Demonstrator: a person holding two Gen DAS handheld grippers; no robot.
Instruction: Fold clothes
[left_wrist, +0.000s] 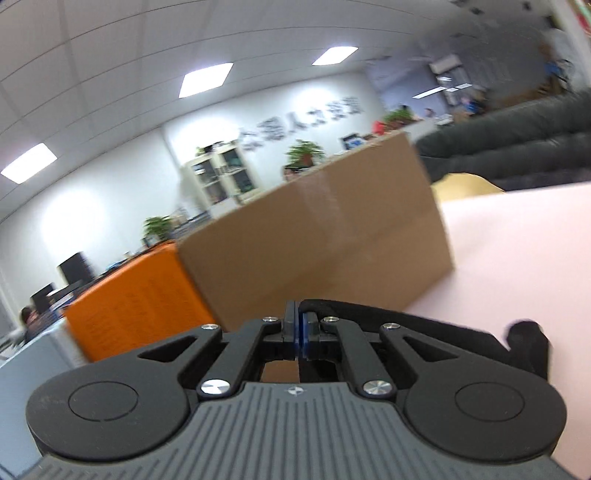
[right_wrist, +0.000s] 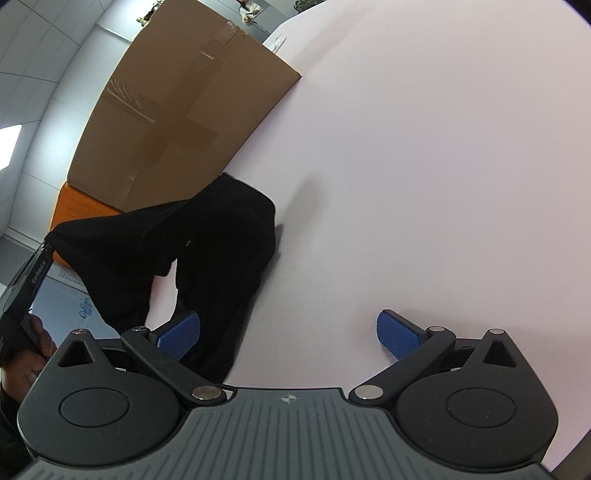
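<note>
Cloth is what my two cameras disagree on: the left wrist view shows only a black strip pinched in my left gripper (left_wrist: 298, 325), jaws closed on it. The right wrist view shows the whole black garment (right_wrist: 207, 258), one end lifted off the pink table (right_wrist: 443, 166) toward that gripper at the frame's left edge, the rest trailing down onto the surface. My right gripper (right_wrist: 288, 332) hovers with its jaws wide apart, its left pad (right_wrist: 179, 334) over the cloth. Bare table spreads to the right. A cardboard box (right_wrist: 177, 110) and an orange box (left_wrist: 136, 299) stand along the far-left side.
</note>
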